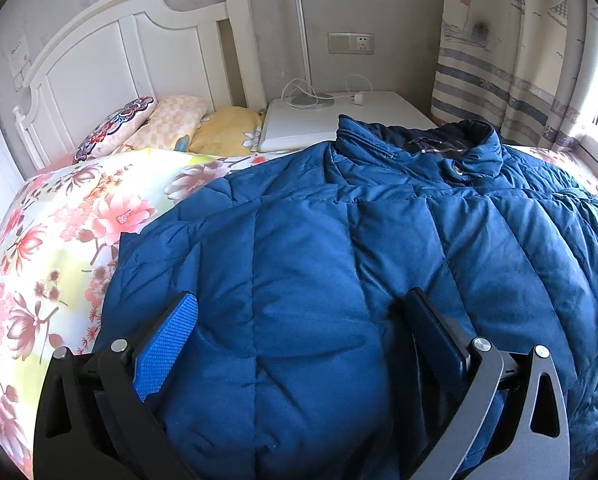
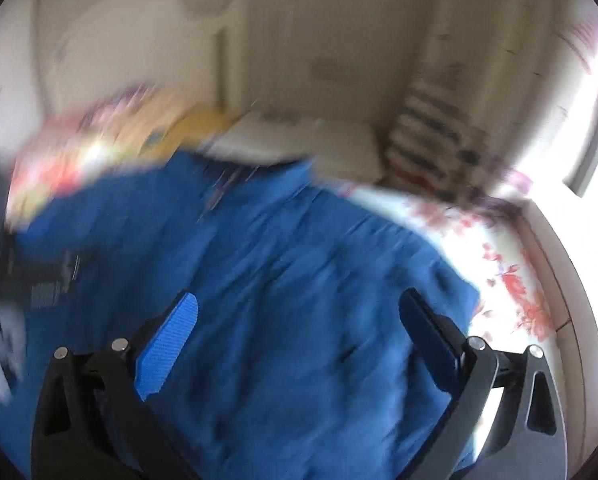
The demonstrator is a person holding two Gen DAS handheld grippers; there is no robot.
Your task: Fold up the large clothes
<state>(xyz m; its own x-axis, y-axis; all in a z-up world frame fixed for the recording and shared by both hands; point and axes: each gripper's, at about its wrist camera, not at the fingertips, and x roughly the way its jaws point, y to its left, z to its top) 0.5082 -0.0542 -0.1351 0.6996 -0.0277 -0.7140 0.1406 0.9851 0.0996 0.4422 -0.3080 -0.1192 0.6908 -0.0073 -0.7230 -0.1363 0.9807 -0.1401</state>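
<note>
A dark blue quilted down jacket [image 1: 339,248] lies spread over the floral bedspread [image 1: 59,232], collar end toward the white nightstand [image 1: 319,120] and its plaid lining showing at the open neck. The left gripper [image 1: 301,316] hangs just above the jacket's lower part with its jaws spread wide and nothing between them but the puffed fabric below; whether the fingers touch the cloth cannot be told. On the far side of the jacket from the gripper, three pillows [image 1: 167,124] rest against the white headboard [image 1: 111,52], beside the nightstand, which carries a lamp base and a white cable. A striped curtain [image 1: 511,60] hangs beyond the jacket's collar. The right wrist view is heavily motion-blurred: the right gripper [image 2: 299,316] is also wide apart over the blue jacket [image 2: 259,260], gripping nothing, with the flowered bedspread [image 2: 499,280] showing past the jacket's edge.
</note>
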